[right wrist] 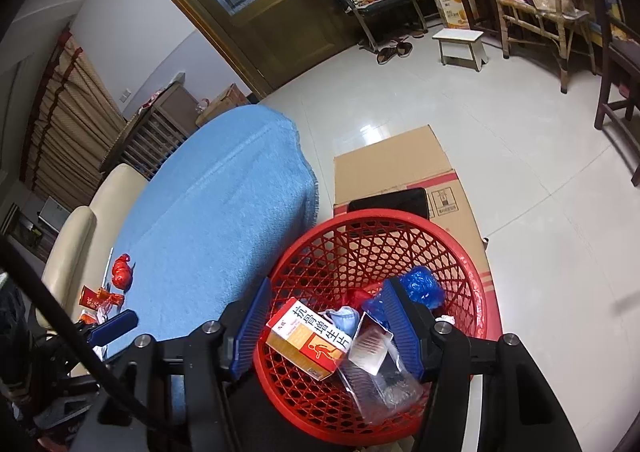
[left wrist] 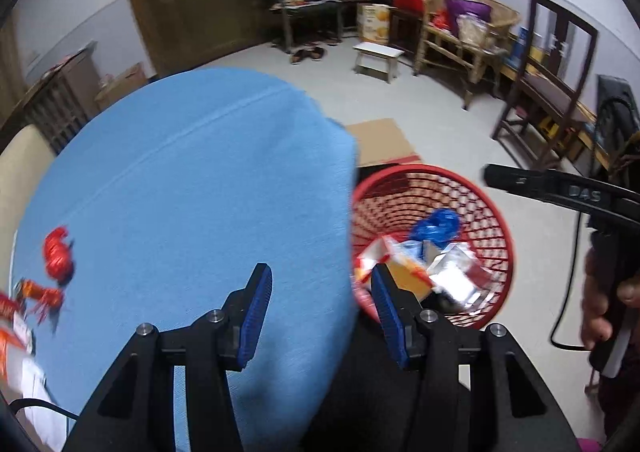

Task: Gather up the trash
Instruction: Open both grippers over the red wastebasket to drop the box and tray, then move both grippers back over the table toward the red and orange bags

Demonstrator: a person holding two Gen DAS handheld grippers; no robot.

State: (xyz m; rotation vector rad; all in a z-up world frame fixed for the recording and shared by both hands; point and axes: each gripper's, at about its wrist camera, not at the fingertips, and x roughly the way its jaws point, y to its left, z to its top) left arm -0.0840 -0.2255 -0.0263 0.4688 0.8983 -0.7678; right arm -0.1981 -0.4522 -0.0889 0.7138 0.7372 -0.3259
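Beside the blue-clothed counter (right wrist: 224,204), a red plastic mesh basket (right wrist: 472,264) holds an orange-and-white medicine box (right wrist: 308,336), a crumpled blue bag (right wrist: 422,286) and clear wrappers (right wrist: 380,372); both the left gripper (left wrist: 320,292) and right gripper (right wrist: 326,312) are spread, empty.

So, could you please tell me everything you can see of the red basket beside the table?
The red basket is a round, open-topped bin of what looks like plastic, with a solid rim and lattice walls. It stands upright on the floor beside the table with the blue cloth, partly on flattened cardboard. Inside lie an orange and white medicine box, crumpled blue plastic, a light blue face mask and clear wrapping. The right gripper hangs open above it.
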